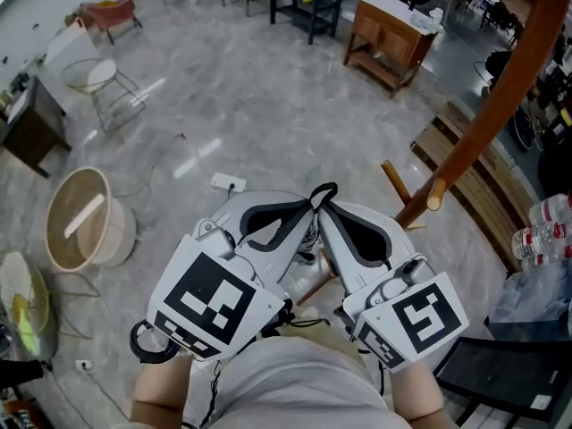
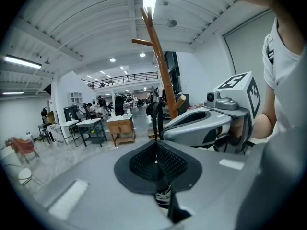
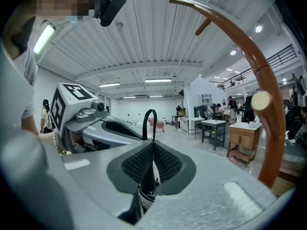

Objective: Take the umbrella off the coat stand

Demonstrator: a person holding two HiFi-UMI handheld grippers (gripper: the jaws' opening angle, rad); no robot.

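Note:
Both grippers sit side by side below me in the head view, tips touching. My left gripper (image 1: 307,207) and right gripper (image 1: 328,207) are each shut on the umbrella's black strap loop (image 1: 322,191), which sticks up between the tips. The loop stands above the shut pads in the left gripper view (image 2: 155,119) and in the right gripper view (image 3: 149,122). A patterned part of the folded umbrella (image 1: 309,236) hangs under the jaws, mostly hidden, and shows below the pads (image 3: 145,195). The brown wooden coat stand (image 1: 500,96) curves up at the right, its peg (image 1: 435,195) just right of the grippers.
A round beige bin (image 1: 85,222) and a white wire chair (image 1: 98,79) stand at the left. A power strip (image 1: 228,183) lies on the floor ahead. A wooden cabinet (image 1: 389,34) is farther back. Water bottles (image 1: 541,231) and a black seat (image 1: 500,365) crowd the right.

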